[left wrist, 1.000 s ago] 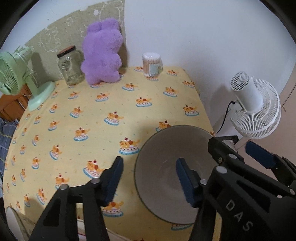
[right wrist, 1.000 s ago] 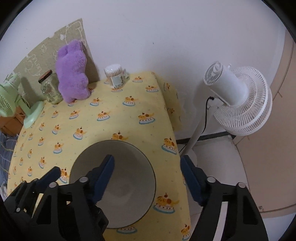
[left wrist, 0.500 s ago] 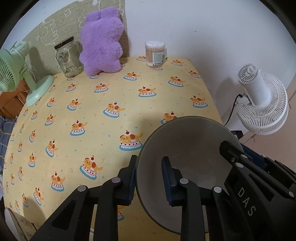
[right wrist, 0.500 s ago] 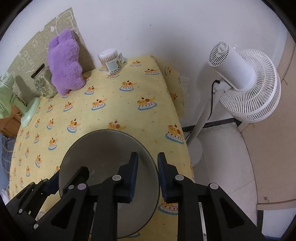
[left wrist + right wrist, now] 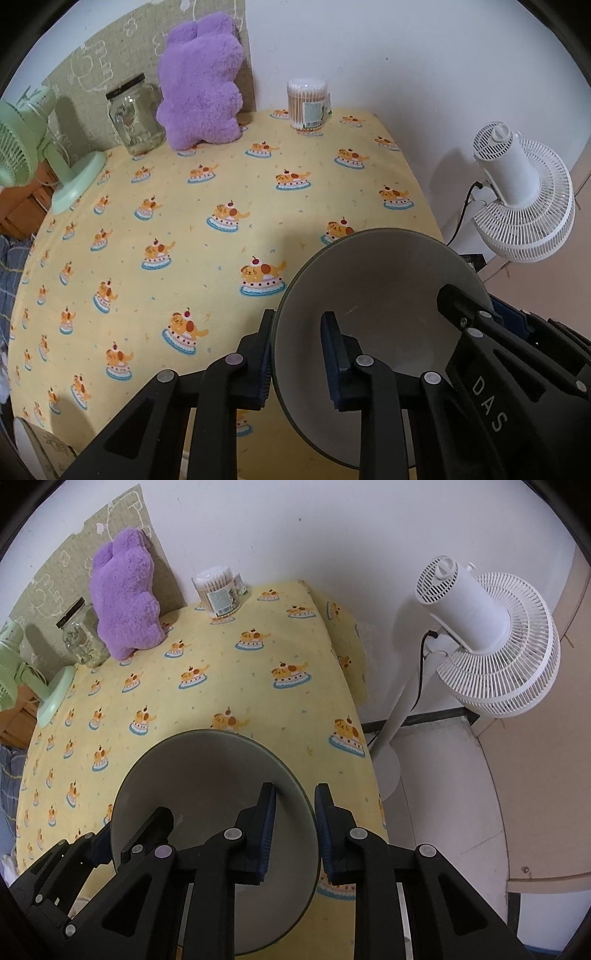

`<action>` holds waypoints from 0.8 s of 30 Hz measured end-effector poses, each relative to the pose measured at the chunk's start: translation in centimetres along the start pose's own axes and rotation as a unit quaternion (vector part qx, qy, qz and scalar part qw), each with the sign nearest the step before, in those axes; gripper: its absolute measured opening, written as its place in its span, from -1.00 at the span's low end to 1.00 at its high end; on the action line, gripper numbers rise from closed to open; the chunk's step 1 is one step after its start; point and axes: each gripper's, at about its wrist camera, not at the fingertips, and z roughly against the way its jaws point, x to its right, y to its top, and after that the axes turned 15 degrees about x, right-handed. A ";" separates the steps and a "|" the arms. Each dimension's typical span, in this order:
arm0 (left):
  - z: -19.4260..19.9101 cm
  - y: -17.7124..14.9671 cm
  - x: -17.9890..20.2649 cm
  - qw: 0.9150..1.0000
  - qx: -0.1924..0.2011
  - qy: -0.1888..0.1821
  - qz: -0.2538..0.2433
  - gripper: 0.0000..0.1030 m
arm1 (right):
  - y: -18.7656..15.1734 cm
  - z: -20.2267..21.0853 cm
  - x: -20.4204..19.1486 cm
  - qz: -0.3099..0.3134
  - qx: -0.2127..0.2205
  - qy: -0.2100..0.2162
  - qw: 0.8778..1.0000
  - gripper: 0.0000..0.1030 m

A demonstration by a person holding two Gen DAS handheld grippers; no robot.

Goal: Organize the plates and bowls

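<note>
The green fan [image 5: 22, 147] is cut off at the left edge, and black fingers [image 5: 266, 830] hide the bowl's [image 5: 207, 775] near rim

Left tongs [image 5: 297, 349], right tongs [image 5: 295, 827]: black frames, blue pads, silver screws, white "DAS" lettering.

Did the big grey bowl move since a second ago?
Yes. In the left wrist view the bowl now covers more of the tablecloth and reaches toward the white fan, so it seems lifted, with both grippers shut on its rim.
</note>
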 end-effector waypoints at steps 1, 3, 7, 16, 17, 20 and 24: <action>0.3 0.1 0.0 1.000 0.002 0.000 0.000 -0.58 | 0.0 0.3 0.0 -0.001 0.002 0.001 1.000 -0.51; 0.9 0.1 -0.2 1.000 0.005 -0.001 0.002 -0.58 | 0.0 1.0 -0.2 0.000 0.006 0.001 1.000 -0.51; 2.8 0.4 -0.6 1.000 0.019 0.000 0.001 -0.58 | 0.2 2.8 -0.6 0.002 0.018 0.003 1.000 -0.51; 7.3 0.5 -2.2 0.999 0.043 0.005 0.017 -0.58 | 0.5 7.4 -2.3 0.010 0.044 0.010 0.999 -0.51; 7.6 0.5 -2.4 0.999 0.045 0.005 0.017 -0.58 | 0.4 8.0 -2.5 0.012 0.047 0.011 0.999 -0.51; 8.8 0.1 -3.2 0.998 0.051 0.008 0.021 -0.58 | 0.1 9.2 -3.2 0.016 0.051 0.015 0.998 -0.51; 10.2 -0.4 -4.5 0.998 0.057 0.005 0.023 -0.58 | -0.4 10.7 -4.4 0.021 0.058 0.016 0.998 -0.51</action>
